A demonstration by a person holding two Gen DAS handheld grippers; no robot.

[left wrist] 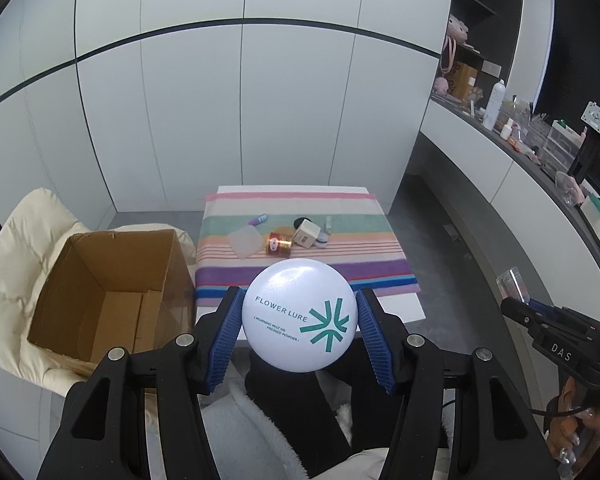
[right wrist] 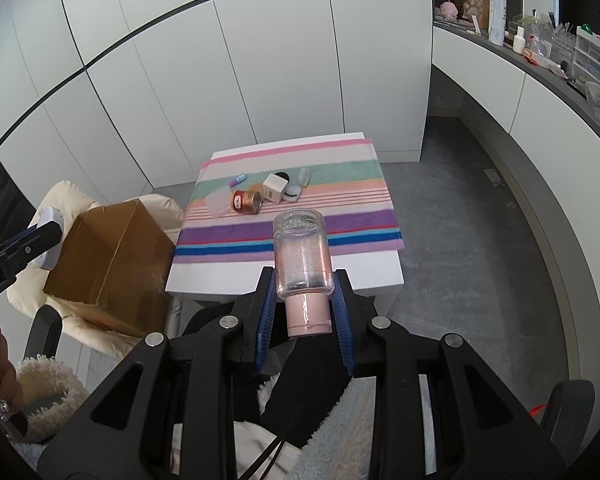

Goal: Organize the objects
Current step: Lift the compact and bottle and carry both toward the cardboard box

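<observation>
The open cardboard box (left wrist: 112, 292) sat on the cushioned chair off the table's (left wrist: 396, 304) left edge — nearer the left gripper (left wrist: 298, 322), which clasped the round pressed-powder compact (left wrist: 299, 314). The right gripper (right wrist: 306, 308) clamped a pink-capped clear bottle (right wrist: 303, 256), long axis pointing forward — farther from the box.

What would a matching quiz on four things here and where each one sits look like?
1. white round compact
2. clear bottle with pink cap
3. cardboard box
4. copper-coloured can

a. lying on the striped cloth
b. on the cream padded chair
c. between the left fingers
d. between the right fingers

Pairs: 1-c, 2-d, 3-b, 4-a
</observation>
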